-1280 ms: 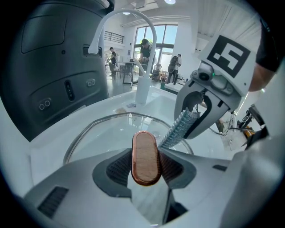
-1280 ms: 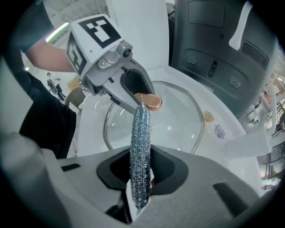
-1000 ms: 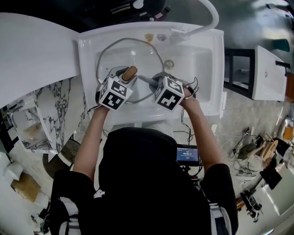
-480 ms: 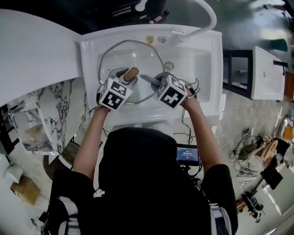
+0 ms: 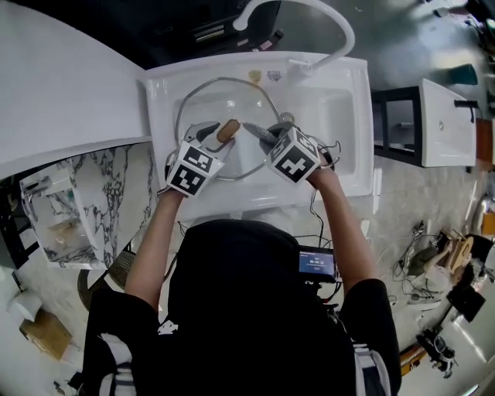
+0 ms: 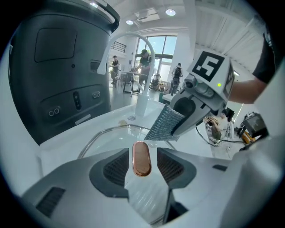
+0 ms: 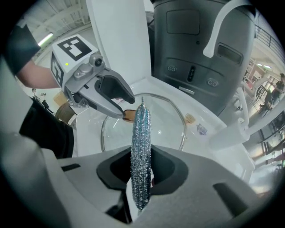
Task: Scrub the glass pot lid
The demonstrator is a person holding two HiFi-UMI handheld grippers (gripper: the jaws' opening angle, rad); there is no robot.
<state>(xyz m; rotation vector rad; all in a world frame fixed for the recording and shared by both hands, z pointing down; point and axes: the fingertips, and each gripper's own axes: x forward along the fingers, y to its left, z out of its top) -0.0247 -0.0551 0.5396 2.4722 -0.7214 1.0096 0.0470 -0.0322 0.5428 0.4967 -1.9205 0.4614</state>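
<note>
The glass pot lid (image 5: 224,108) with a metal rim lies tilted in the white sink (image 5: 340,131). My left gripper (image 5: 219,133) is shut on the lid's copper-brown handle (image 5: 227,129), which stands between its jaws (image 6: 141,159) in the left gripper view. My right gripper (image 5: 267,136) is shut on a silvery-blue scrub pad (image 5: 257,131), held edge-on (image 7: 141,151) in the right gripper view. The pad's tip hangs just above the glass (image 7: 164,120), close beside the handle (image 7: 128,115); whether it touches is unclear. Each gripper shows in the other's view: the right gripper (image 6: 187,107) and the left gripper (image 7: 116,99).
A curved white tap (image 5: 317,19) arches over the sink's far edge, with the drain (image 5: 285,117) just right of the lid. A white counter (image 5: 62,93) lies to the left. A dark grey appliance (image 6: 58,67) stands behind the sink. People stand far off by the windows.
Both grippers have risen a little and moved towards the tap, the left one bringing the lid's handle up with it. The pad stays beside the handle.
</note>
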